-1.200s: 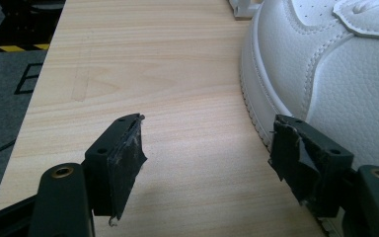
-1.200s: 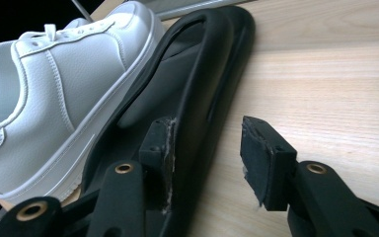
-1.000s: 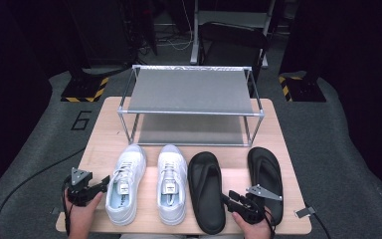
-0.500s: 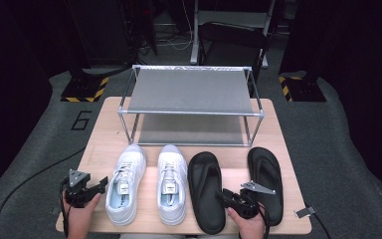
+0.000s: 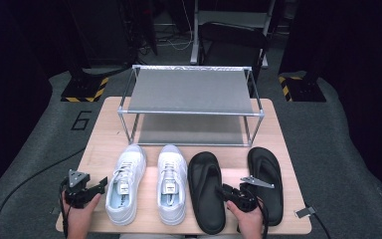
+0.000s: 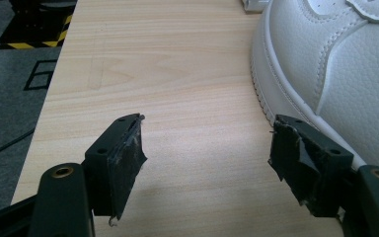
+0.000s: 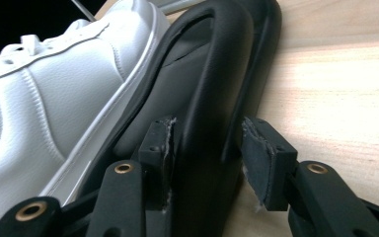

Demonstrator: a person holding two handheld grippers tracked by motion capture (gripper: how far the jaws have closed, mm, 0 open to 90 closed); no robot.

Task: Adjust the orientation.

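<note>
Faintly, a painted "6" (image 5: 82,120) on grey floor (image 5: 40,134).

Right gripper (image 7: 205,158) low over the wooden surface (image 7: 335,94), jaws straddling the raised side edge of a black sandal (image 7: 212,84); they have just been opening a little. Left pad close against the sandal's inner wall, right pad just off the outer edge. White sneaker (image 7: 54,108) lies alongside, touching the sandal.
</note>
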